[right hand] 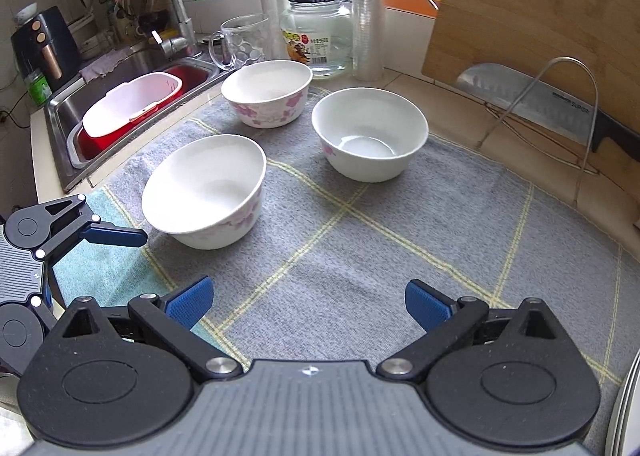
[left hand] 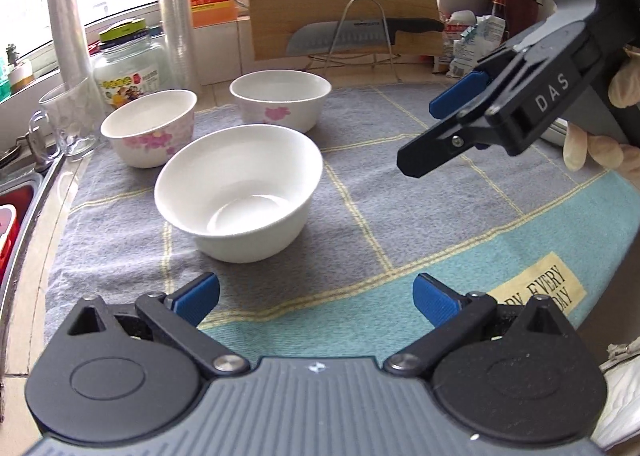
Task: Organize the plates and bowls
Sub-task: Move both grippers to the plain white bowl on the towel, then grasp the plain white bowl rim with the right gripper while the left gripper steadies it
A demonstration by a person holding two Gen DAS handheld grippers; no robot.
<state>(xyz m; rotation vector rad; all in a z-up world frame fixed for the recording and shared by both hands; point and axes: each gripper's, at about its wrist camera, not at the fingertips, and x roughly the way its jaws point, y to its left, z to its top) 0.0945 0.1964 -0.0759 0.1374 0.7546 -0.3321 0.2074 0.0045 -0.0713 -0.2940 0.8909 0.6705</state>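
Over on the left, the steel sink (right hand: pixel 132 67) holds a red basin with a white tub in it, and a clear glass mug (right hand: pixel 242 41) stands on the tabletop edge beside it. On the grey checked cloth (right hand: pixel 380 240) sit three white ceramic bowls, all upright and apart from one another. The nearest white bowl with faint pink flowers (right hand: pixel 208 191) lies just ahead of the left tool (left hand: pixel 316 302), whose blue pads are spread wide with nothing between them. Behind it stands the pink-flowered back bowl (right hand: pixel 267 93), close to the glass jar with the green lid (right hand: pixel 316 35). To the right sits the third white bowl with a small pink mark (right hand: pixel 370 133). The right tool (right hand: pixel 308 302) hangs above bare cloth, jaws spread too, holding nothing.

No bowl is gripped yet, so this looks like the opening approach, before any stacking. The next move probably calls for one tool to slip a pad inside a rim and pinch the wall, then lift it clear and nest it in a neighbour. No plates show clearly; only a pale curved edge at far right, too cropped to tell.
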